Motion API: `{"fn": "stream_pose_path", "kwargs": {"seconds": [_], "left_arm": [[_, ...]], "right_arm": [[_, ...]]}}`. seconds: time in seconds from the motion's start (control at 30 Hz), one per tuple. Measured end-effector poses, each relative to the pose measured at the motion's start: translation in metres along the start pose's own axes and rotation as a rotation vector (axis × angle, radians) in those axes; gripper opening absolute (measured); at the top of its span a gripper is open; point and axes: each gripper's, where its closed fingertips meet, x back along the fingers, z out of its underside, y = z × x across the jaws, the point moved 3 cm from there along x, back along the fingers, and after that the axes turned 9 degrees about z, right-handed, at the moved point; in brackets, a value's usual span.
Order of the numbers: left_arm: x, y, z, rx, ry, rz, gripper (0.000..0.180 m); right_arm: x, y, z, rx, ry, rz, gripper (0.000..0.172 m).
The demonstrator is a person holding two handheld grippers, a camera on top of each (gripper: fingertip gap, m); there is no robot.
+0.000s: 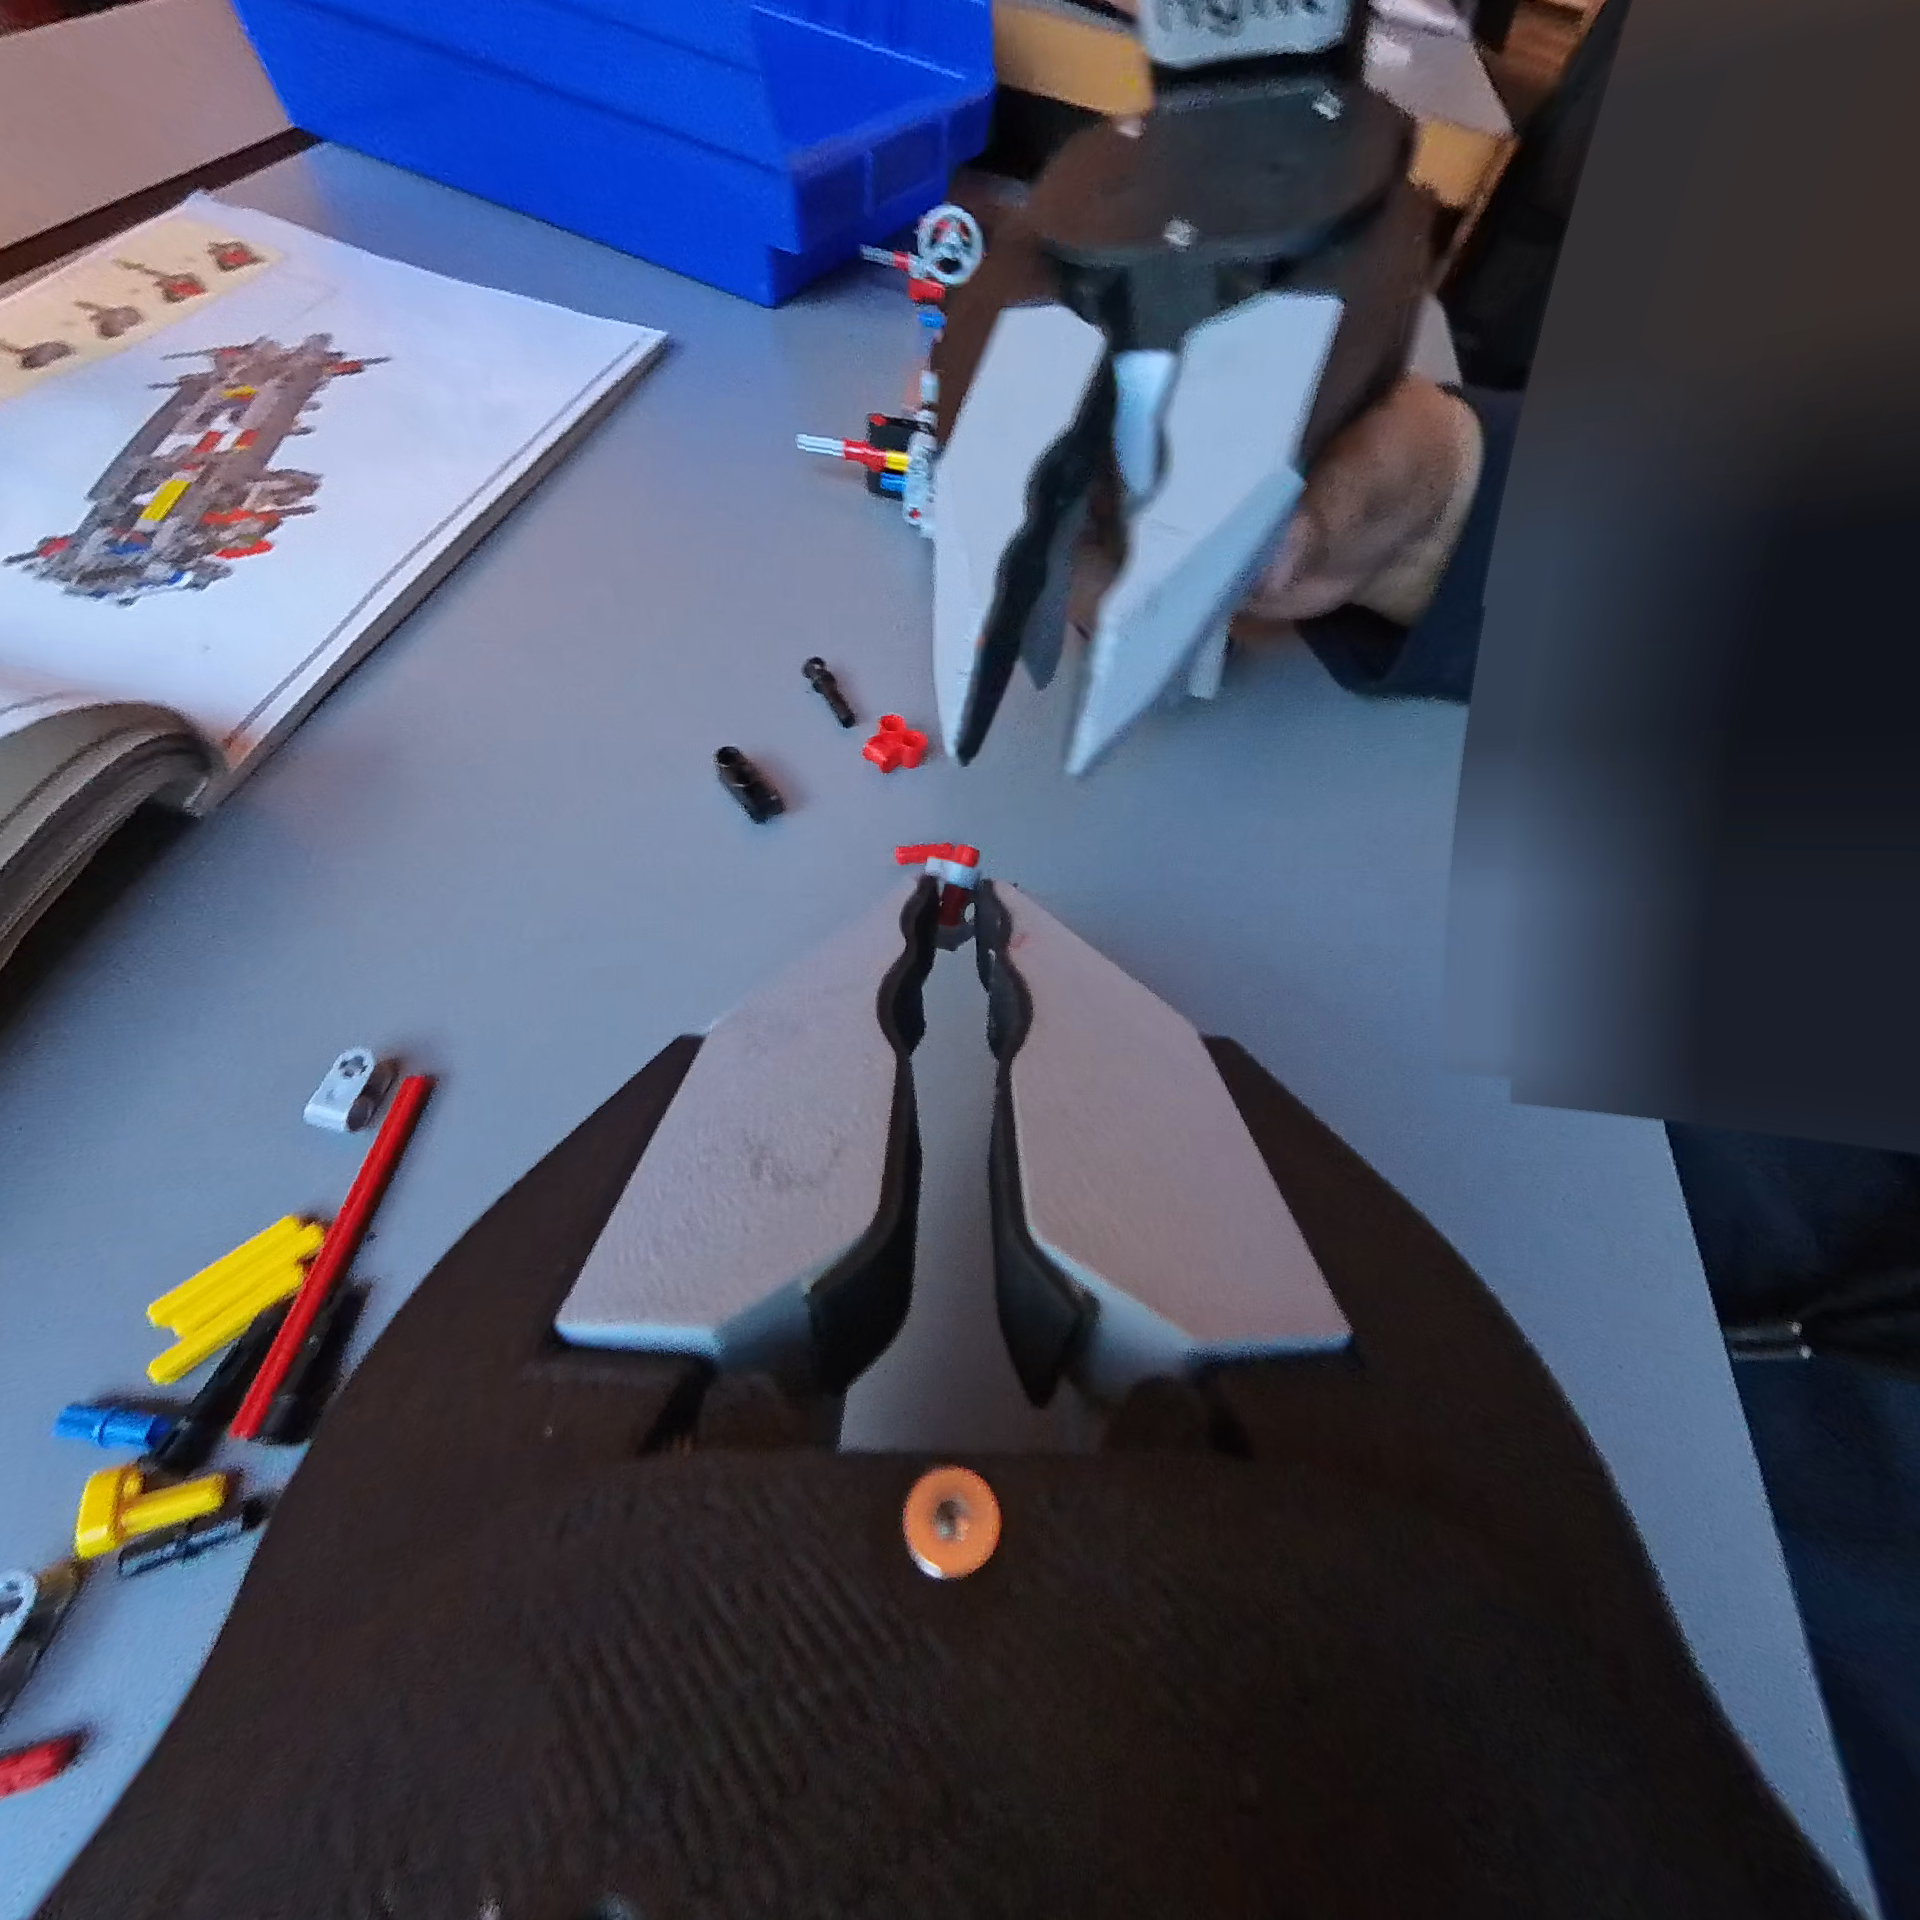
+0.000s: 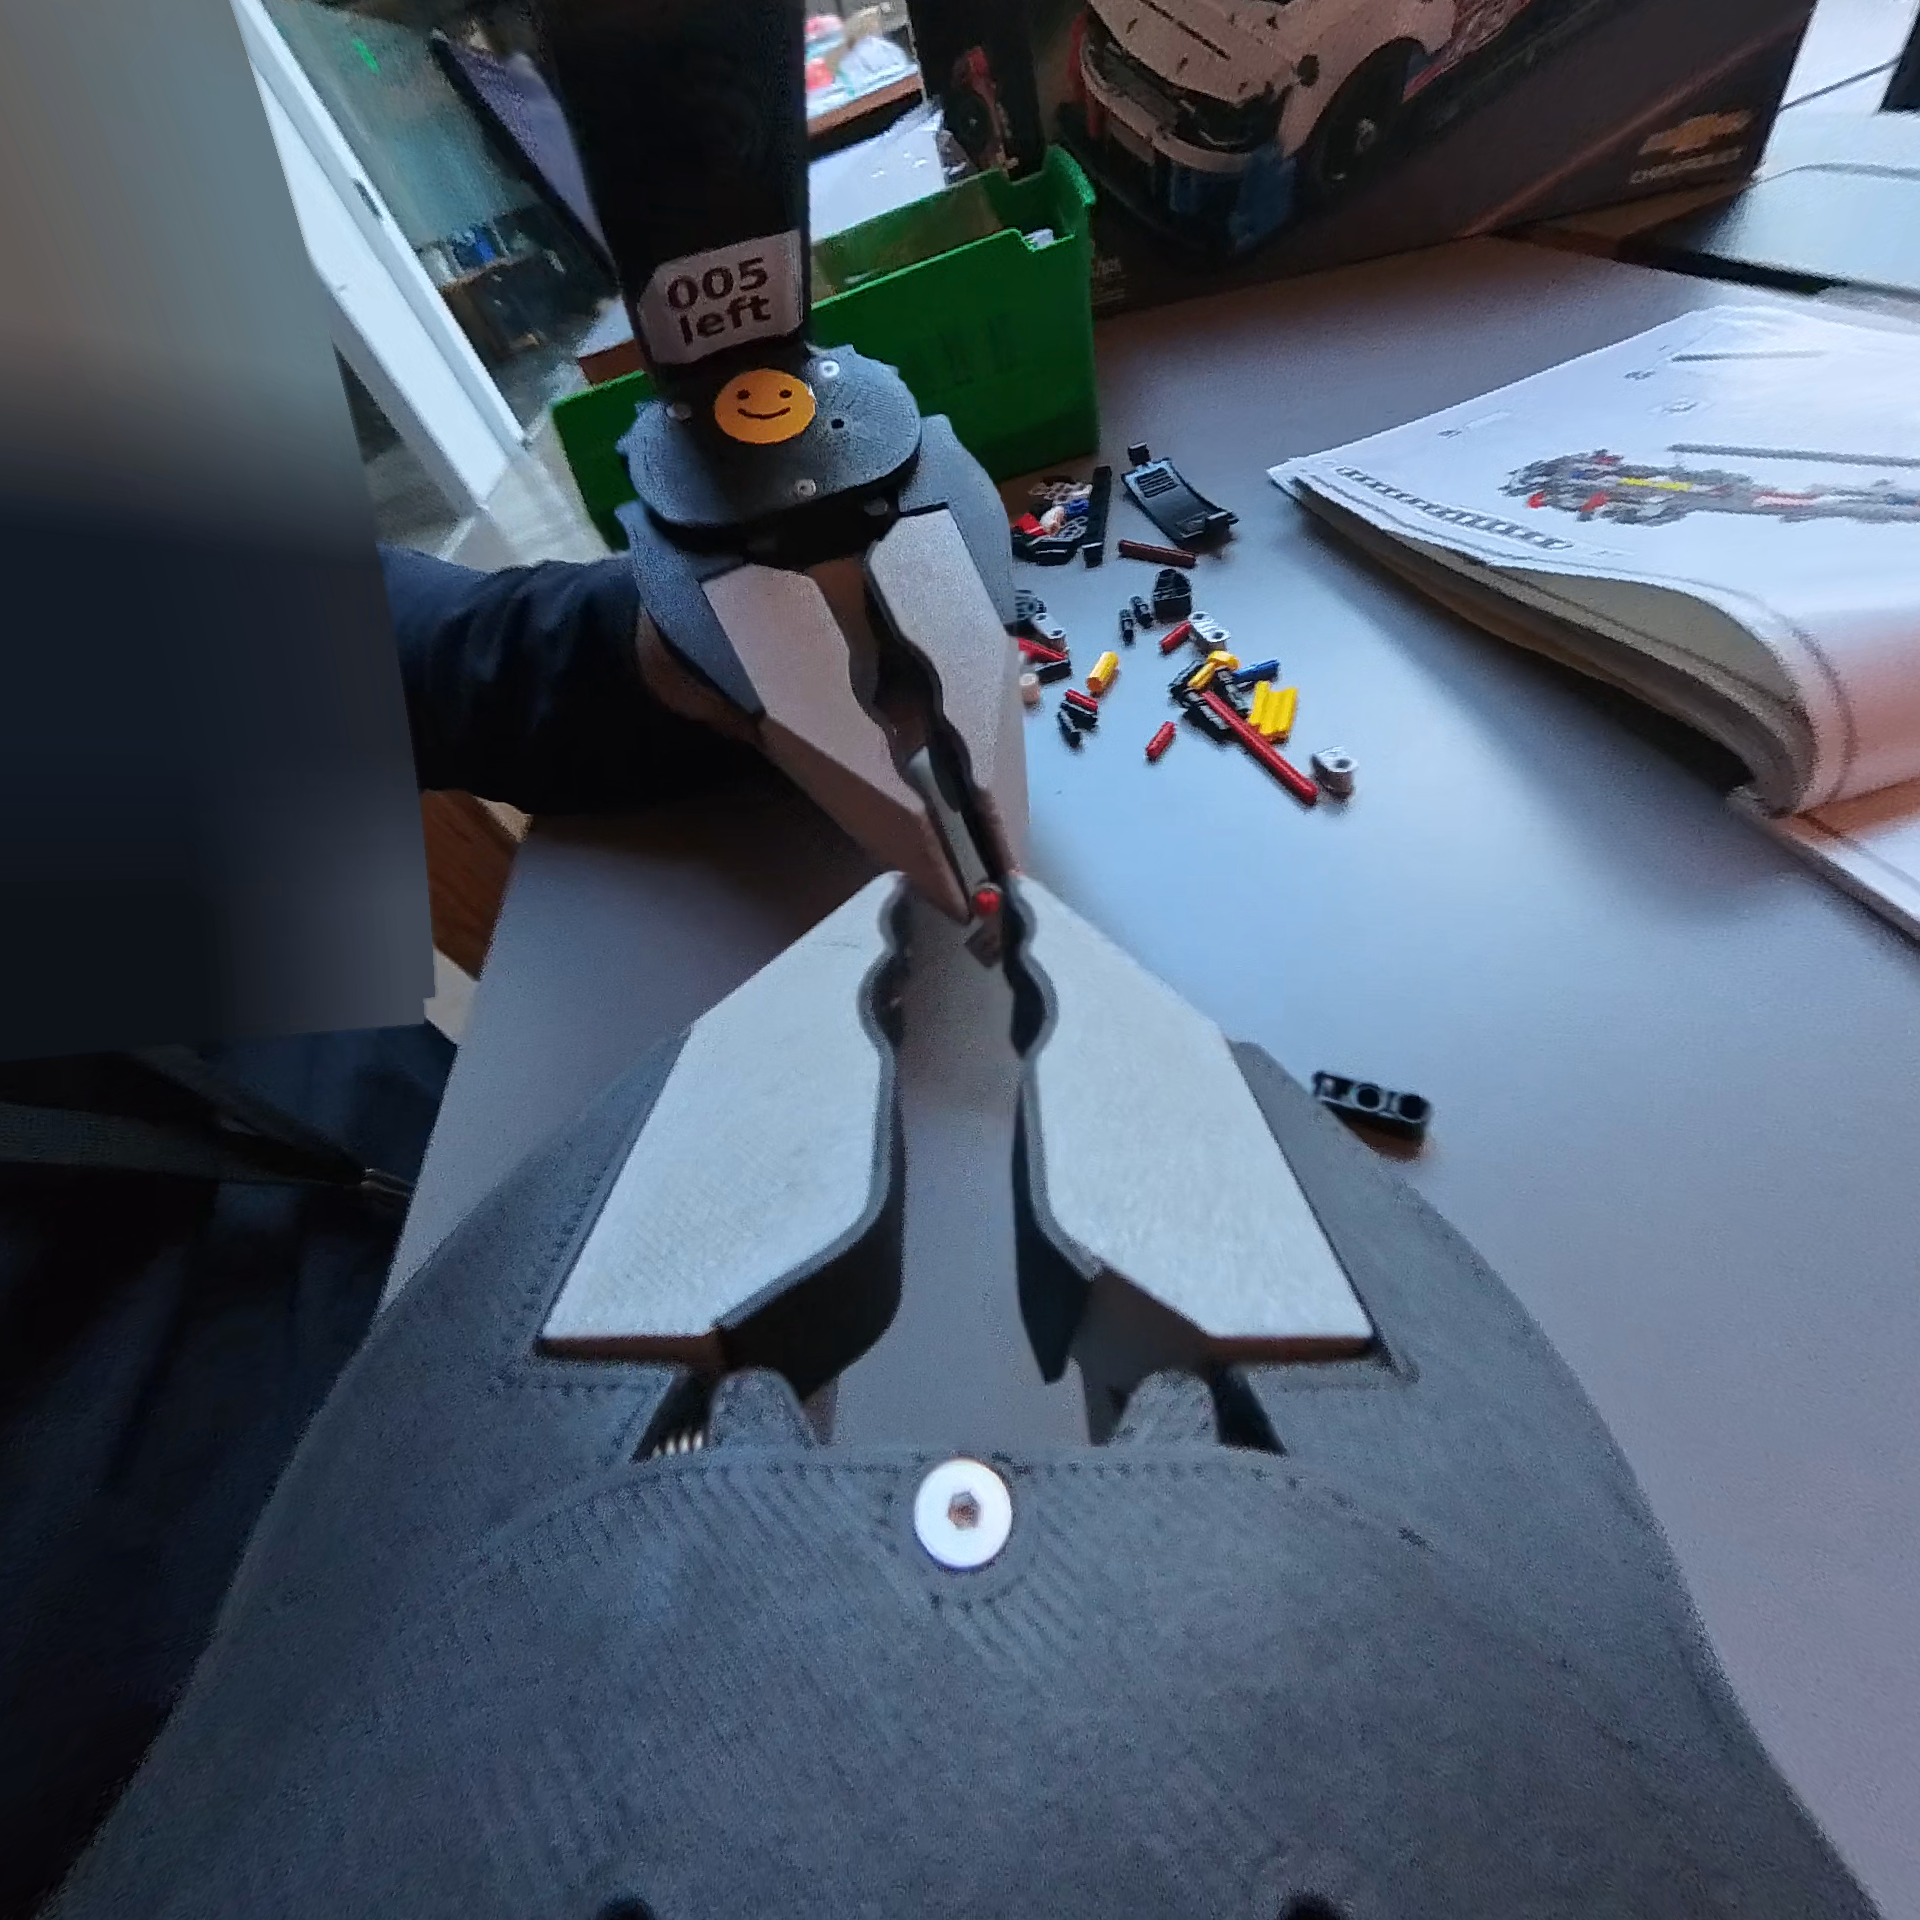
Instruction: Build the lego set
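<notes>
In the left wrist view my left gripper (image 1: 951, 896) is shut on a small red and grey lego piece (image 1: 940, 860), held just above the grey table (image 1: 540, 914). The piece sticks out past the fingertips. My right gripper (image 1: 1023, 764) hangs just beyond it, open and empty, with its tips clear of the piece. In the right wrist view my right gripper (image 2: 958, 899) is open. The left gripper (image 2: 977, 894) reaches down between its tips, and the red end of the held piece (image 2: 987, 896) shows there. I see nothing between the right pads.
A red connector (image 1: 894, 743) and two black pins (image 1: 748, 784) (image 1: 829, 691) lie near the grippers. A small assembly (image 1: 904, 447), a blue bin (image 1: 675, 125), an open instruction book (image 1: 260, 447) and loose pieces (image 1: 239, 1320) surround them. A green bin (image 2: 935, 312) and a black beam (image 2: 1369, 1103) show too. Left and right tips are no more than a few centimetres apart. From either gripper's tips it is about 9 centimetres to the red connector (image 1: 894, 743).
</notes>
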Motion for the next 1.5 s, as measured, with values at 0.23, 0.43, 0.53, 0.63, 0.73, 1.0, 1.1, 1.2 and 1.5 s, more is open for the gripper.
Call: {"fn": "stream_pose_path", "kwargs": {"seconds": [0.23,0.43,0.53,0.63,0.73,1.0,1.1,1.2,1.5], "left_arm": [[0.020,0.019,-0.014,0.297,-0.258,0.078,0.005],[0.017,0.020,-0.022,0.553,-0.460,0.226,0.005],[0.014,0.018,-0.024,0.582,-0.481,0.225,0.005],[0.012,0.019,-0.025,0.635,-0.524,0.236,0.005],[0.012,0.018,-0.026,0.668,-0.550,0.264,0.005],[0.005,0.011,-0.023,0.645,-0.489,0.252,0.005],[0.006,0.010,-0.023,0.655,-0.492,0.281,0.005],[0.009,0.009,-0.021,0.615,-0.433,0.302,0.009],[0.101,0.045,-0.002,0.161,-0.062,-0.188,0.019]], "right_arm": [[0.000,-0.007,0.006,0.297,0.022,0.225,0.028],[-0.014,-0.005,0.003,0.516,0.051,0.428,0.043],[-0.009,-0.006,-0.008,0.676,0.011,0.580,0.030],[-0.005,0.002,-0.016,0.720,-0.068,0.586,0.019],[-0.008,0.001,-0.015,0.708,-0.064,0.581,0.019],[-0.013,-0.004,-0.006,0.717,-0.003,0.576,0.016],[-0.013,-0.003,-0.006,0.680,-0.013,0.550,0.015],[-0.013,-0.004,-0.004,0.575,-0.014,0.492,0.015],[-0.006,-0.019,0.000,0.297,0.000,0.398,0.014]]}}
